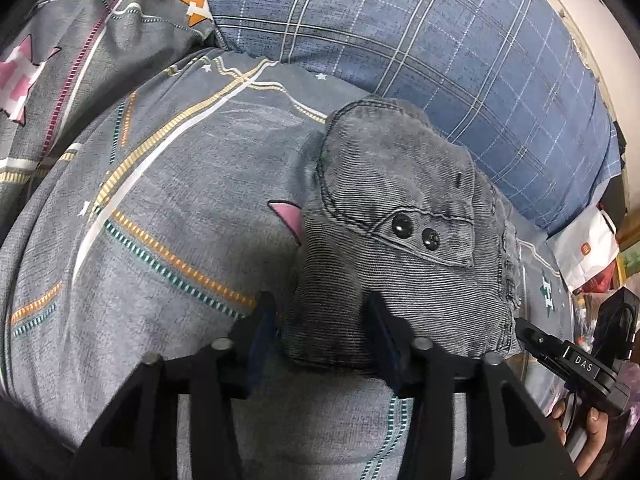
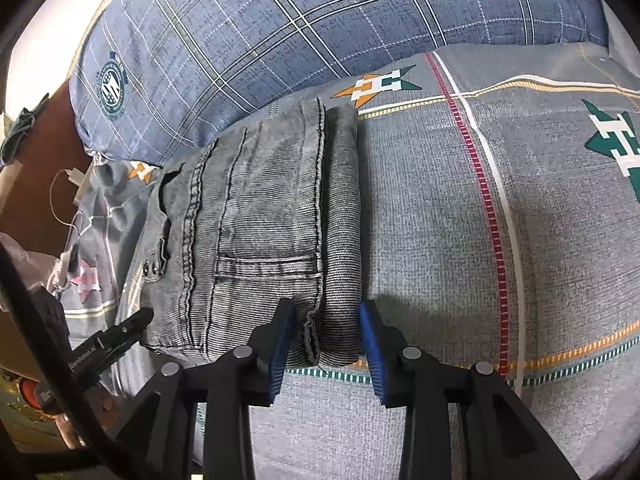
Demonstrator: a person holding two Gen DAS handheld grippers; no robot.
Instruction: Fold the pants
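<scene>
Grey corduroy pants (image 1: pixel 400 220) lie folded in a thick bundle on the grey patterned bedspread (image 1: pixel 160 200). My left gripper (image 1: pixel 322 320) is open, its jaws on either side of the bundle's near end by the waistband with two dark snaps. In the right wrist view the pants (image 2: pixel 264 224) lie lengthwise, pocket and seams up. My right gripper (image 2: pixel 328 328) is open, its blue pads (image 2: pixel 370 344) straddling the near folded edge. Each gripper shows in the other's view: the right one (image 1: pixel 568 356) at the pants' right, the left one (image 2: pixel 120 332) at their left.
A blue plaid pillow (image 2: pixel 320 20) lies behind the pants against the wall. A white charger cable (image 2: pixel 68 196) hangs at the bed's left edge. Bags and clutter (image 1: pixel 592 252) sit beside the bed on the right. A second patterned quilt fold (image 1: pixel 100 20) rises at the back left.
</scene>
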